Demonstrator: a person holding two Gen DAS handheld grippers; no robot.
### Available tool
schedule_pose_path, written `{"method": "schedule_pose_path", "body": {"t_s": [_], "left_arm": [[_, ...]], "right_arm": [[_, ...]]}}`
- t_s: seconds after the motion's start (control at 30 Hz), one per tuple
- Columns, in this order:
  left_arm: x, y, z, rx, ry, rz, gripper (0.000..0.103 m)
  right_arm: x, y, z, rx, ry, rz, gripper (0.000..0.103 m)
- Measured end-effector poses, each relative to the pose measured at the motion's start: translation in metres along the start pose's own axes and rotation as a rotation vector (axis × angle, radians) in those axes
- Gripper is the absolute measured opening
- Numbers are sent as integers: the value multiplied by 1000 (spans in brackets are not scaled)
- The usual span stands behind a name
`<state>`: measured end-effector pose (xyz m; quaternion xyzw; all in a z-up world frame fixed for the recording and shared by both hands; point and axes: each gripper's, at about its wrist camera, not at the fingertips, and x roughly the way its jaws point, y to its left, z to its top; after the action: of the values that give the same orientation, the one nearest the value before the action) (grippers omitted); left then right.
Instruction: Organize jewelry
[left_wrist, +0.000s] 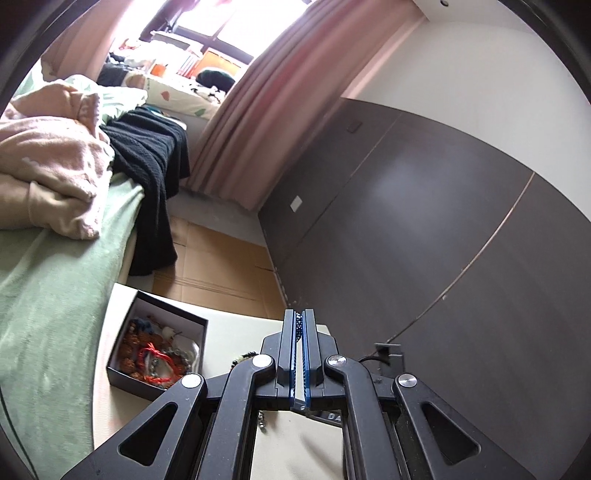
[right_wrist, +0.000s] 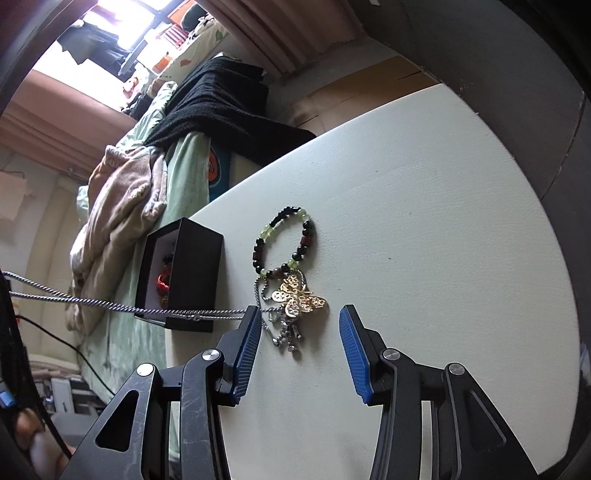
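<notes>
- Jewelry still loose on your white table (right_wrist: 424, 206): a beaded bracelet (right_wrist: 284, 242) at the centre of the right wrist frame, with a gold butterfly pendant (right_wrist: 301, 299) and small silver charms (right_wrist: 290, 334) touching just below it.
- Your right gripper (right_wrist: 295, 325) hangs over that pile, jaws apart, gripping nothing.
- Your left gripper (left_wrist: 300, 325) is closed; something dark and beaded sits between its pads, possibly the silver chain (right_wrist: 110, 304) that runs in taut from the left edge of the right wrist frame.
- The black box (left_wrist: 157, 347), lower left of the left wrist frame, holds red and orange pieces beside the green bed (left_wrist: 55, 295).
</notes>
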<state>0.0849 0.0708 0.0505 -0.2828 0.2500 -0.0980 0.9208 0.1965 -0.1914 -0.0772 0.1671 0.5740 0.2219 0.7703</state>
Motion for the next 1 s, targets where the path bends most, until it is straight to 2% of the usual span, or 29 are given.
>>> {"method": "schedule_pose_path", "body": {"t_s": [0.4, 0.53, 0.63, 0.67, 0.73, 0.87, 1.0], "left_arm": [[2, 22, 5, -25, 10, 18, 2], [6, 27, 6, -34, 16, 27, 2], [8, 28, 6, -37, 21, 31, 2], [8, 27, 6, -36, 20, 30, 2], [7, 25, 7, -31, 16, 26, 2], [6, 15, 11, -15, 10, 19, 2], [1, -3, 19, 25, -8, 16, 2]], "right_arm": [[33, 29, 7, -116, 12, -133, 45], [44, 34, 8, -148, 18, -232, 45], [46, 39, 7, -191, 25, -271, 45], [45, 39, 6, -196, 23, -273, 44], [42, 35, 5, -185, 24, -277, 31], [30, 21, 6, -119, 33, -200, 19], [15, 10, 8, -71, 9, -143, 19]]}}
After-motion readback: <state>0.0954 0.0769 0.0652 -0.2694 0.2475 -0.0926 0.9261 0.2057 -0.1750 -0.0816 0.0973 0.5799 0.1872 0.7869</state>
